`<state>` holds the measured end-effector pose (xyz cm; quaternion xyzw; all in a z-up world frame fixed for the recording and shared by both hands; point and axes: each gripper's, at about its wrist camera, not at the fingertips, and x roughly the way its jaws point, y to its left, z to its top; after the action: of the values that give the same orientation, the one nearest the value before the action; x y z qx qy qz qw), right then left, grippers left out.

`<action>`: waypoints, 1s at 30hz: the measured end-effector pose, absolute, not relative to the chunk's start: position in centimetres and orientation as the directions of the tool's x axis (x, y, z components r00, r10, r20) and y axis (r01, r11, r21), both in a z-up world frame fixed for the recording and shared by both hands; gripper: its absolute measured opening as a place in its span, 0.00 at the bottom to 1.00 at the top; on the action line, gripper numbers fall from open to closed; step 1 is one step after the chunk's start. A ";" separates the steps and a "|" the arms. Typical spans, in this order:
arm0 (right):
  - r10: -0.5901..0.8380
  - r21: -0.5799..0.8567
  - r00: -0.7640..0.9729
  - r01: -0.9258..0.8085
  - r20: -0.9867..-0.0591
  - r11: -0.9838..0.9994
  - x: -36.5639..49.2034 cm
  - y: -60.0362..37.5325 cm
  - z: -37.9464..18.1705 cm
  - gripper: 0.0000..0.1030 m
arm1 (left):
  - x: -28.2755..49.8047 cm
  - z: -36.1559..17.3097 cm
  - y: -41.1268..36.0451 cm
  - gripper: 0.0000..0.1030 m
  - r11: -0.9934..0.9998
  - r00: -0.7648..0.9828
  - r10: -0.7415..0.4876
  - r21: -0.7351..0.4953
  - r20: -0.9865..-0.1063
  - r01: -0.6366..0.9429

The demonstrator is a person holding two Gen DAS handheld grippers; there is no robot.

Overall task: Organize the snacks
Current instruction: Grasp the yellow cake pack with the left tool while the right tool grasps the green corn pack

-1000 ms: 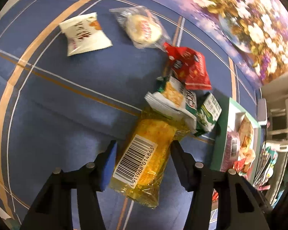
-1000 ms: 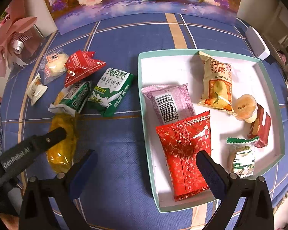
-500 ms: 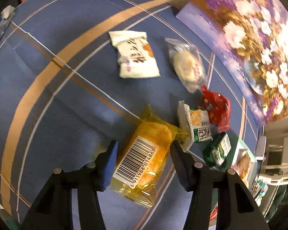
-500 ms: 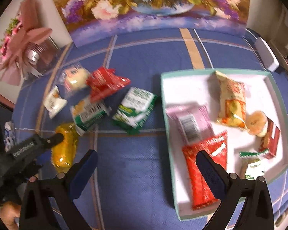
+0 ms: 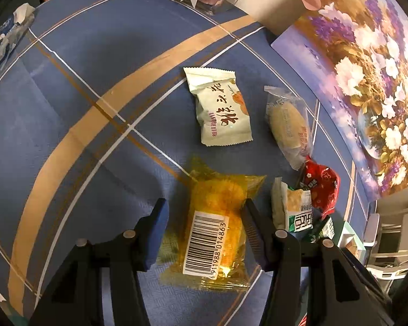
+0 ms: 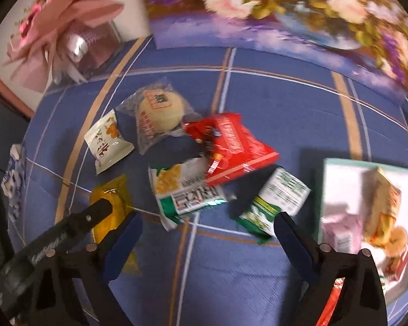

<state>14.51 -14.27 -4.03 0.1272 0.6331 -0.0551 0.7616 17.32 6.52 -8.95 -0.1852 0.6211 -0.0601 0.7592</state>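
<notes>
On the blue tablecloth [image 5: 68,95], the left gripper [image 5: 205,229] points down at the yellow pack [image 5: 213,228], which lies barcode up between its fingers; whether the pads press the wrapper cannot be told. Beyond it, left to right, lie a white pack [image 5: 220,111], a clear-wrapped bun [image 5: 288,127], a green-white pack [image 5: 296,212] and a red pack [image 5: 322,187]. The right gripper [image 6: 206,233] hovers with its jaws spread and closing on nothing, over bare cloth just short of another green pack [image 6: 274,201], with the tray [image 6: 340,179] of snacks at the right edge.
</notes>
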 end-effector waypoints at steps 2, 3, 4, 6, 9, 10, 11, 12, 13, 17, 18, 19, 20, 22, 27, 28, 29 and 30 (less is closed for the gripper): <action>0.065 0.104 0.169 0.230 -0.983 0.968 15.5 -13.7 -5.0 0.87 | 17.5 -9.0 6.7 0.54 0.922 0.222 -0.320 -0.356 -0.921 -0.150; 0.060 0.096 0.159 0.228 -0.985 0.969 15.8 -13.5 -5.4 0.87 | 17.5 -8.9 6.9 0.54 0.921 0.222 -0.319 -0.356 -0.921 -0.155; 0.059 0.093 0.151 0.226 -0.987 0.970 16.1 -13.5 -5.9 0.87 | 17.5 -8.8 7.3 0.54 0.920 0.222 -0.321 -0.359 -0.921 -0.159; 0.065 0.095 0.135 0.227 -0.989 0.969 16.5 -13.6 -6.5 0.87 | 17.7 -8.9 7.4 0.54 0.914 0.220 -0.331 -0.369 -0.918 -0.167; 0.058 0.085 0.129 0.211 -0.990 0.974 17.0 -13.1 -7.4 0.85 | 17.5 -9.0 7.5 0.54 0.912 0.214 -0.337 -0.374 -0.917 -0.166; 0.049 0.075 0.131 0.201 -0.990 0.977 17.1 -12.9 -7.5 0.83 | 17.6 -9.0 7.5 0.54 0.913 0.212 -0.337 -0.373 -0.917 -0.165; 0.061 0.085 0.128 0.198 -0.990 0.977 17.3 -12.7 -7.7 0.78 | 17.6 -9.0 7.4 0.54 0.913 0.210 -0.337 -0.373 -0.918 -0.165; 0.074 0.098 0.124 0.202 -0.990 0.974 17.4 -12.7 -7.9 0.77 | 17.6 -9.1 7.3 0.54 0.912 0.209 -0.339 -0.375 -0.917 -0.168; 0.081 0.106 0.126 0.209 -0.989 0.972 17.4 -12.7 -8.0 0.76 | 17.7 -9.1 7.4 0.54 0.909 0.207 -0.343 -0.379 -0.916 -0.171; 0.098 0.128 0.152 0.205 -0.984 0.970 17.2 -12.5 -7.7 0.63 | 17.9 -9.4 7.2 0.47 0.898 0.205 -0.370 -0.406 -0.906 -0.170; 0.099 0.130 0.154 0.206 -0.983 0.970 16.9 -12.7 -7.4 0.62 | 18.0 -9.5 6.8 0.42 0.890 0.206 -0.391 -0.426 -0.897 -0.165; 0.107 0.139 0.156 0.207 -0.982 0.968 16.6 -12.8 -7.3 0.62 | 17.9 -9.4 6.4 0.41 0.892 0.205 -0.389 -0.423 -0.898 -0.160; 0.118 0.150 0.156 0.209 -0.981 0.966 16.4 -12.9 -7.2 0.61 | 17.9 -9.3 6.2 0.41 0.896 0.207 -0.384 -0.417 -0.900 -0.151; 0.119 0.153 0.160 0.217 -0.980 0.964 16.0 -13.0 -7.2 0.61 | 17.9 -9.2 5.8 0.39 0.899 0.207 -0.385 -0.416 -0.899 -0.138; 0.145 0.184 0.171 0.239 -0.975 0.954 14.9 -13.4 -6.9 0.58 | 17.8 -8.9 5.7 0.37 0.888 0.211 -0.406 -0.438 -0.889 -0.138; 0.153 0.194 0.176 0.243 -0.972 0.951 14.7 -13.5 -6.7 0.58 | 17.8 -8.8 5.7 0.37 0.889 0.215 -0.404 -0.438 -0.889 -0.138; 0.160 0.204 0.185 0.248 -0.970 0.947 14.4 -13.7 -6.4 0.58 | 17.8 -8.5 5.7 0.37 0.889 0.222 -0.402 -0.437 -0.888 -0.138; 0.165 0.210 0.191 0.251 -0.968 0.945 14.0 -14.0 -6.1 0.58 | 17.8 -8.2 5.7 0.37 0.890 0.231 -0.399 -0.435 -0.887 -0.134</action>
<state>14.04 -13.95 -6.13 0.1637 0.6353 -0.0287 0.7541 17.78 5.72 -8.23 -0.2171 0.6140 -0.0880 0.7538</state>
